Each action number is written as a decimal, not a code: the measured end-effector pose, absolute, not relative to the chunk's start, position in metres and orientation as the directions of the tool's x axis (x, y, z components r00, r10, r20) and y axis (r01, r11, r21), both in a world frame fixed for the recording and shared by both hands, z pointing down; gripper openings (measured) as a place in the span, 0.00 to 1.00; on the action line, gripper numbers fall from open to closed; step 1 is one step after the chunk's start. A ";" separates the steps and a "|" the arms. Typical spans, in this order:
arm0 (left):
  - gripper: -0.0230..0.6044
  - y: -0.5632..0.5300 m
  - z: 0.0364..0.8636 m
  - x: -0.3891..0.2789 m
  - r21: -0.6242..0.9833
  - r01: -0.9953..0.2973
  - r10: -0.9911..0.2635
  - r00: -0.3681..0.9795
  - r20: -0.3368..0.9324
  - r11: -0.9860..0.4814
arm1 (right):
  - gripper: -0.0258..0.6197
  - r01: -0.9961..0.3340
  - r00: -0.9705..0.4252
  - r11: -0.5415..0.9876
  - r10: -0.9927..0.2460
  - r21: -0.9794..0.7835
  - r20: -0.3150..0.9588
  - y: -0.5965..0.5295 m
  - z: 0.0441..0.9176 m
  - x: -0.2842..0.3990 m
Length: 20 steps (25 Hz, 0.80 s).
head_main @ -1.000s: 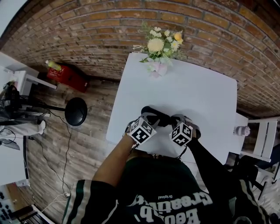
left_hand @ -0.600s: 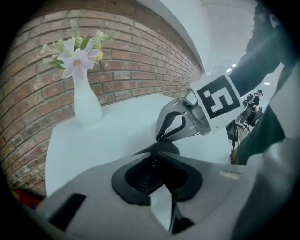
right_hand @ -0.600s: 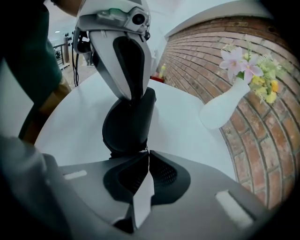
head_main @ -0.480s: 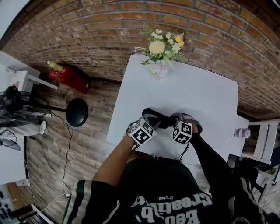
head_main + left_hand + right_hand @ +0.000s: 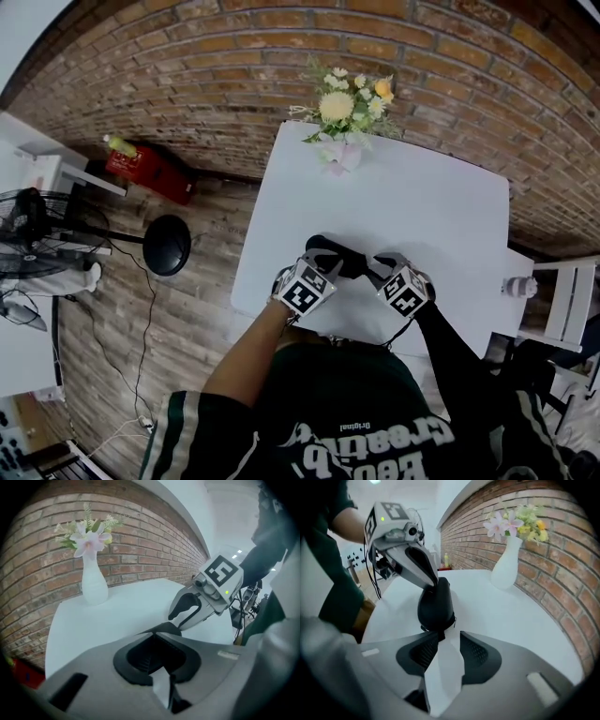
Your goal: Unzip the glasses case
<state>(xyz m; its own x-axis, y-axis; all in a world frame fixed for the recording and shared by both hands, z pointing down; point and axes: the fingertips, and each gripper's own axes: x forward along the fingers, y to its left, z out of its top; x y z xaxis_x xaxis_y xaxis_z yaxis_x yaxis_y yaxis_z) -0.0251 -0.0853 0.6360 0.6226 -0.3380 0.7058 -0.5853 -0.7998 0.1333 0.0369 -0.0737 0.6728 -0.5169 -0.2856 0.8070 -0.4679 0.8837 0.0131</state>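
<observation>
Black glasses case point(image 5: 436, 603) lies on the white table point(image 5: 422, 197), near its near edge, between both grippers. Left gripper point(image 5: 157, 631) jaws have just been closing and now pinch the case's left end. Right gripper point(image 5: 445, 637) jaws have just been opening. They stand apart with the case's right end at the tips, unclamped.

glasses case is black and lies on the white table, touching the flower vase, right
Not quite. The black glasses case lies on the white table, but it does not touch the flower vase: the vase stands apart at the table's far edge by the brick wall, bare tabletop between them. The head view shows it.
</observation>
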 end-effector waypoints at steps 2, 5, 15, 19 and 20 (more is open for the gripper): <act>0.06 -0.085 0.636 -0.026 0.136 -0.591 -0.343 0.622 0.704 -0.795 | 0.41 -0.484 -0.590 0.872 -0.264 -0.072 0.763 -0.064 0.661 0.030; 0.06 -0.087 0.636 -0.027 0.135 -0.600 -0.353 0.621 0.700 -0.789 | 0.54 -0.433 -0.658 0.895 -0.232 -0.107 0.716 -0.055 0.645 0.009; 0.15 -0.083 0.622 -0.056 0.120 -0.648 -0.397 0.591 0.702 -0.752 | 0.55 -0.342 -0.568 0.940 -0.209 0.003 0.796 -0.069 0.657 -0.017; 0.15 -0.070 0.635 -0.082 0.115 -0.669 -0.394 0.557 0.731 -0.734 | 0.48 -0.372 -0.612 0.919 -0.138 -0.129 0.778 -0.070 0.655 -0.015; 0.15 -0.067 0.639 -0.086 0.112 -0.669 -0.390 0.551 0.738 -0.735 | 0.48 -0.378 -0.629 0.911 -0.123 -0.164 0.768 -0.070 0.654 -0.016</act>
